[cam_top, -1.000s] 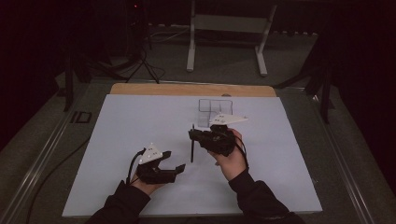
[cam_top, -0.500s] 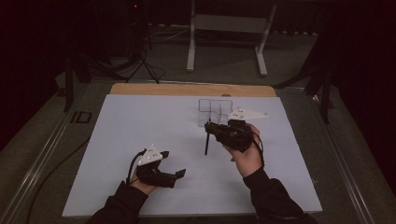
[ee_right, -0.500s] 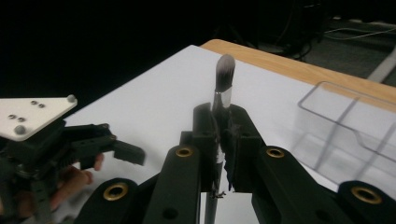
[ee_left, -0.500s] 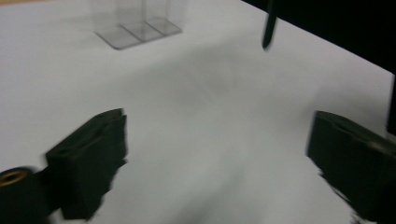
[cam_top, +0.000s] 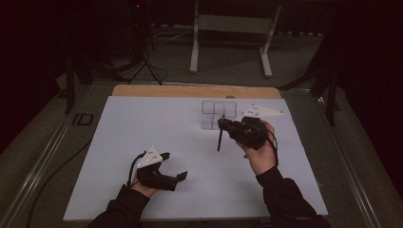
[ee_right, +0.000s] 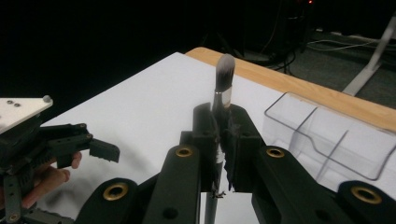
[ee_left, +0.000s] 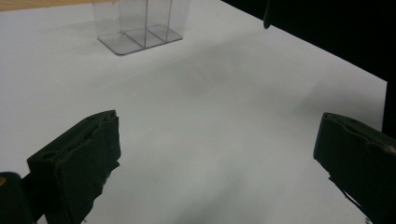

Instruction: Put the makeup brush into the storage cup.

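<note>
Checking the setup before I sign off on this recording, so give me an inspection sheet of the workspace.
Surface: white sheet over a wooden table, wood edge at the far side.
Job's things: makeup brush, bristles up; clear compartment organizer, standing empty.
Clutter: nothing seen.
Grippers: right gripper shut on the brush handle, beside the organizer; left gripper open, jaws just opened, nothing between them.
Cables: black cable runs along the table's left side.
Surroundings: dark room; metal stand and tripod legs behind.
</note>
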